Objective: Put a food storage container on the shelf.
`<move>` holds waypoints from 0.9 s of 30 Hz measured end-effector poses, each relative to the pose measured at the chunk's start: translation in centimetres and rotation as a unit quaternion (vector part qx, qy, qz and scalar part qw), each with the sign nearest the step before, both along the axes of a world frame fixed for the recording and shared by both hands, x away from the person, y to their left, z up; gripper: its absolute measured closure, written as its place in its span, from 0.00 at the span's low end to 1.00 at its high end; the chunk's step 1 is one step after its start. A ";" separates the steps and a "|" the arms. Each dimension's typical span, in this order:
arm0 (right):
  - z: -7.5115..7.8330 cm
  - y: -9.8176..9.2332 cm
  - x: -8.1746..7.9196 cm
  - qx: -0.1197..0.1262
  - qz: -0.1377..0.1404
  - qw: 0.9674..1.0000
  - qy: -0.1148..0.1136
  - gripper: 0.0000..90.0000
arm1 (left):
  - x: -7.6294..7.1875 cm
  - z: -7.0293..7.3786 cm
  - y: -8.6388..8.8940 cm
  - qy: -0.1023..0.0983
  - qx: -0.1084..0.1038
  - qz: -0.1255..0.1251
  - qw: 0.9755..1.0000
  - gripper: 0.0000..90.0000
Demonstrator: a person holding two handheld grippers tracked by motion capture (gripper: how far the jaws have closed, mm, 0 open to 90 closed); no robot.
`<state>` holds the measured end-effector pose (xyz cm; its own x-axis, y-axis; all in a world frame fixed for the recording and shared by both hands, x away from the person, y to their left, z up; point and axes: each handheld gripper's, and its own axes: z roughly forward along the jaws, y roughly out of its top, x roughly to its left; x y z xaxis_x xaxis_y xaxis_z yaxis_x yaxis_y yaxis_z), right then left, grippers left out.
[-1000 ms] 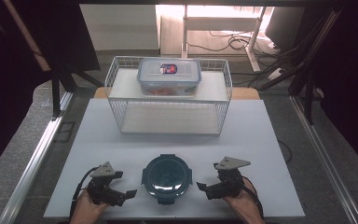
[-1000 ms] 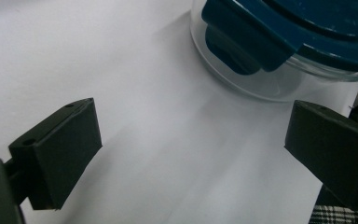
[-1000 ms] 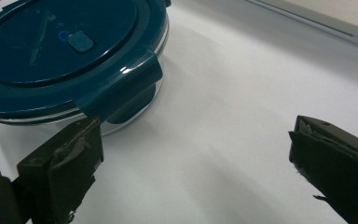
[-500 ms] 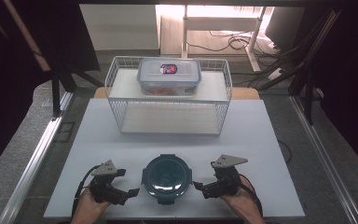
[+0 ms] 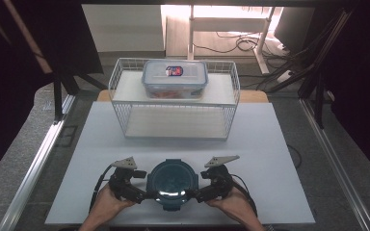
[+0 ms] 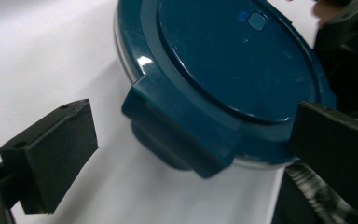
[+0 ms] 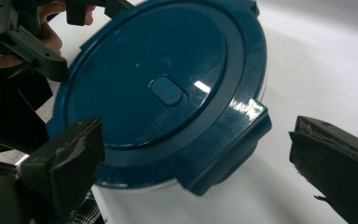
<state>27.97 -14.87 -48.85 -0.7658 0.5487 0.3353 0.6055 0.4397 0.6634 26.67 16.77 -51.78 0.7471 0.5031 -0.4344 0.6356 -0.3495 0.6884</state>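
Round container (image 5: 173,182), capped by a rigid, glossy blue lid with clip tabs, is set on the white worktop (image 5: 270,144) between both claws. Left claw (image 6: 191,140) and right claw (image 7: 205,154) are each spread around a tab, best gripped there. The wire basket (image 5: 173,103) behind is seen from the high view; the lid's centre button is seen in the gripper views.

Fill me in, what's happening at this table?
A person holds a gripper in each hand, one on either side of a round container with a dark teal lid at the near edge of the white table. The left gripper and the right gripper both have their jaws open, each straddling a latch tab on the lid's rim without clamping it. Farther back stands a white wire basket with a clear rectangular lidded box on its upper shelf, untouched.
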 end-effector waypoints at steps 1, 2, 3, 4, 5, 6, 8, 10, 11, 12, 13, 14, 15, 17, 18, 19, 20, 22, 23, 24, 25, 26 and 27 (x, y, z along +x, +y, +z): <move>-0.2 0.1 0.2 0.000 -0.001 1.000 0.007 0.06 | 0.1 -0.1 0.0 0.008 -0.003 -0.001 1.000 0.02; -0.3 0.2 0.4 0.001 -0.001 1.000 0.014 0.08 | 0.4 -0.3 0.0 0.023 -0.013 -0.011 1.000 0.04; -0.6 0.2 0.6 0.005 -0.001 1.000 0.030 0.11 | 0.4 -0.3 0.0 0.030 -0.019 -0.015 0.999 0.09; -0.6 0.2 0.7 0.007 0.000 0.999 0.035 0.13 | 0.4 -0.4 0.1 0.042 -0.031 -0.021 0.998 0.13; -0.8 0.2 0.7 0.010 0.004 0.999 0.046 0.17 | 0.3 -0.4 0.2 0.049 -0.035 -0.022 0.998 0.18; -0.8 0.1 0.8 0.017 0.010 0.998 0.062 0.20 | 0.3 -0.5 0.2 0.051 -0.036 -0.020 0.998 0.19; -0.8 0.0 0.7 0.018 0.011 0.997 0.069 0.22 | 0.2 -0.4 0.3 0.051 -0.034 -0.018 0.998 0.20; -0.7 -0.3 0.7 0.023 0.011 0.997 0.075 0.28 | 0.0 -0.4 0.3 0.053 -0.030 -0.016 0.998 0.23; -0.6 -0.5 0.7 0.028 0.010 0.996 0.080 0.31 | -0.2 -0.4 0.5 0.059 -0.032 -0.014 0.998 0.25; -0.6 -0.8 0.6 0.033 0.011 0.996 0.085 0.34 | -0.3 -0.4 0.5 0.064 -0.036 -0.012 0.997 0.26; -0.7 -0.9 0.6 0.035 0.012 0.995 0.087 0.36 | -0.5 -0.5 0.6 0.069 -0.039 -0.010 0.997 0.27; -0.7 -1.1 0.6 0.039 0.011 0.995 0.092 0.38 | -0.6 -0.6 0.8 0.076 -0.046 -0.007 0.996 0.28; -0.8 -1.3 0.6 0.044 0.006 0.994 0.100 0.40 | -0.7 -0.7 1.1 0.082 -0.053 -0.005 0.995 0.29; -0.9 -1.7 0.7 0.062 -0.002 0.991 0.117 0.46 | -0.9 -0.9 1.6 0.093 -0.072 0.002 0.993 0.36; -1.0 -1.8 0.7 0.067 -0.005 0.990 0.122 0.47 | -1.0 -1.1 1.9 0.101 -0.083 0.004 0.991 0.39; -1.0 -1.9 0.7 0.072 -0.007 0.989 0.128 0.49 | -1.0 -1.2 2.1 0.110 -0.093 0.009 0.990 0.42; -1.0 -2.0 0.7 0.075 -0.010 0.988 0.133 0.50 | -1.0 -1.4 2.3 0.118 -0.102 0.012 0.988 0.44; -0.9 -1.9 0.6 0.075 -0.014 0.987 0.139 0.50 | -0.9 -1.7 2.4 0.130 -0.111 0.019 0.985 0.46; -1.0 -1.9 0.7 0.075 -0.016 0.987 0.139 0.49 | -0.8 -1.8 2.5 0.135 -0.114 0.025 0.984 0.45; -1.1 -1.9 0.7 0.074 -0.019 0.987 0.142 0.46 | -0.7 -1.9 2.5 0.139 -0.120 0.033 0.982 0.44; -1.2 -1.9 0.8 0.072 -0.021 0.986 0.150 0.45 | -0.7 -2.0 2.4 0.142 -0.120 0.036 0.982 0.42; -1.4 -2.0 0.8 0.074 -0.021 0.984 0.158 0.46 | -0.7 -2.0 2.4 0.141 -0.117 0.035 0.982 0.39; -1.6 -2.1 0.8 0.079 -0.023 0.984 0.161 0.46 | -0.6 -2.1 2.4 0.146 -0.119 0.032 0.982 0.38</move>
